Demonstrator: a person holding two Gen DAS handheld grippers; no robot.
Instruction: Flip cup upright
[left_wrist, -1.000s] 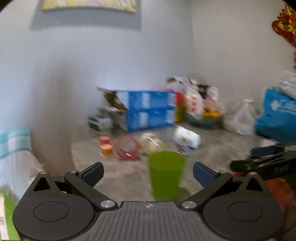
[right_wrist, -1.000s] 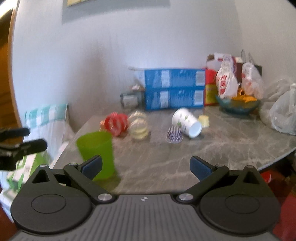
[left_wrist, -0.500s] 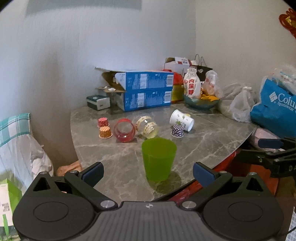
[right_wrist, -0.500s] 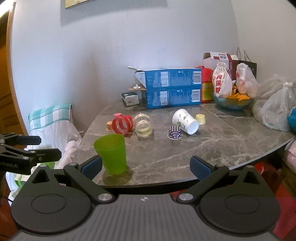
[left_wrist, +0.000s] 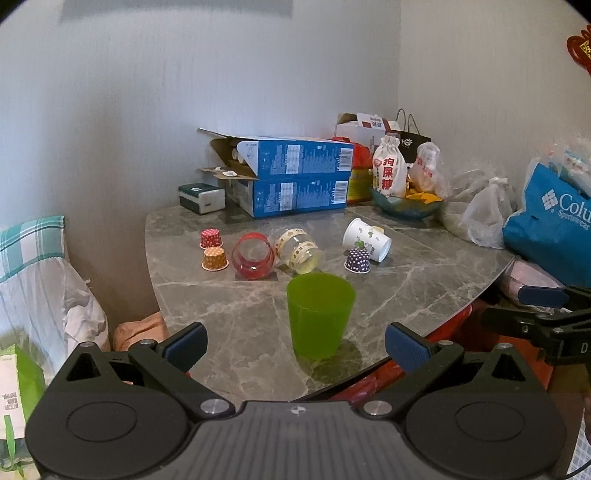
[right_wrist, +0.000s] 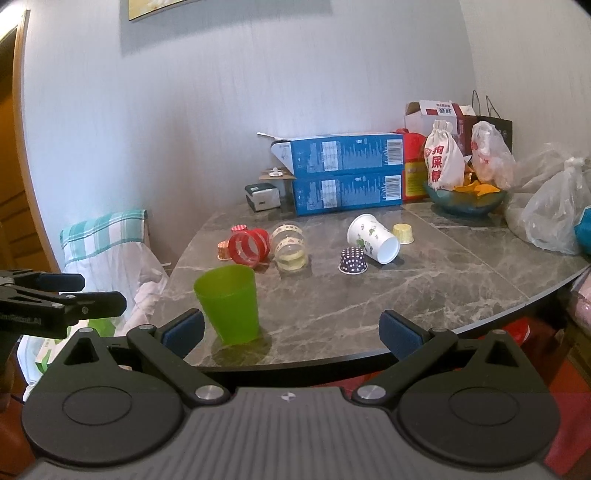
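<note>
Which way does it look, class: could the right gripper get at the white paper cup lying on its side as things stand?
Probably yes. The right gripper is open, and bare marble lies before the white paper cup; only the purple dotted cup sits close beside it.

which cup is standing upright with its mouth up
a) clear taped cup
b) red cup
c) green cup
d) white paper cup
c: the green cup stands mouth up near the table's front edge, while the white paper cup, the red cup and the clear taped cup all lie on their sides.

Black claw (left_wrist: 295, 343) (blue pads (left_wrist: 186, 345)).
</note>
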